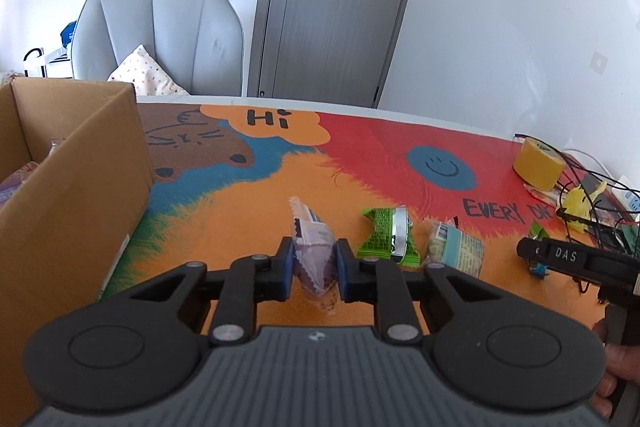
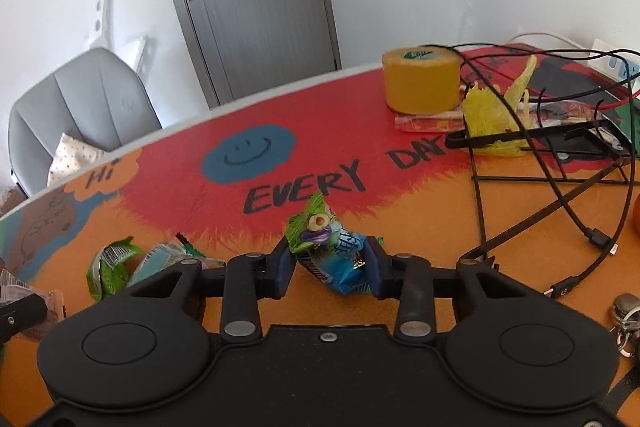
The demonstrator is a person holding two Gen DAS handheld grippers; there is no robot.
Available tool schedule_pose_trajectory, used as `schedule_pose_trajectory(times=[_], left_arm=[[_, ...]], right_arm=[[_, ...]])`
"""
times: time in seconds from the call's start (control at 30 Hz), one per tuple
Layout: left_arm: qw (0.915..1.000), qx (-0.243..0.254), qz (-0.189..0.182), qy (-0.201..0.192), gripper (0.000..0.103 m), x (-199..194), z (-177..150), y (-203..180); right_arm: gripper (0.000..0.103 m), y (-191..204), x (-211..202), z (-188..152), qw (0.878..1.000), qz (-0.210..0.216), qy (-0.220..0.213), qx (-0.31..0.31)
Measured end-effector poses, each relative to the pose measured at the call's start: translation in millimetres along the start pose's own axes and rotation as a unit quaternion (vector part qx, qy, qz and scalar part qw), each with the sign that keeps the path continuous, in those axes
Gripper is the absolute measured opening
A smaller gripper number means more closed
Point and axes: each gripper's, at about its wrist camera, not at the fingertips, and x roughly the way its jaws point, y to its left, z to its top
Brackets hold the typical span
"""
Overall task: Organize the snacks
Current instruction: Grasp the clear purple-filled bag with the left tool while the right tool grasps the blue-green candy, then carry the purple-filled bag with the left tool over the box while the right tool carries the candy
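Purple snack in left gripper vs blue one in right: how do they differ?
Colour: the purple snack is purple with a white end; the blue snack is blue with a green crimped end. Print: the blue snack shows a cartoon figure, the purple snack none I can see. Holder: left gripper versus right gripper. Both are small wrapped packets pinched between fingers above the table.

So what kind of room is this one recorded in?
Probably a room in a home, used as a workspace: a grey interior door, a padded grey chair holding a cushion, and a table under a cartoon mat strewn with cables.
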Motion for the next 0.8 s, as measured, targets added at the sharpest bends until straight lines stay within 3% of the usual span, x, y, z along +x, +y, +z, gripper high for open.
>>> schedule_pose_trajectory(times=[0.33, 0.8], left_arm=[[0.9995, -0.013, -0.022, -0.021, 0.019, -28, 3, 12], [0.9964, -0.004, -0.025, -0.081, 0.019, -80, 16, 29]], right_arm=[[0.036, 6, -41, -10, 0.999, 0.016, -0.026, 0.018], [0.036, 49, -93, -22, 0.997, 0.047, -0.055, 0.015]])
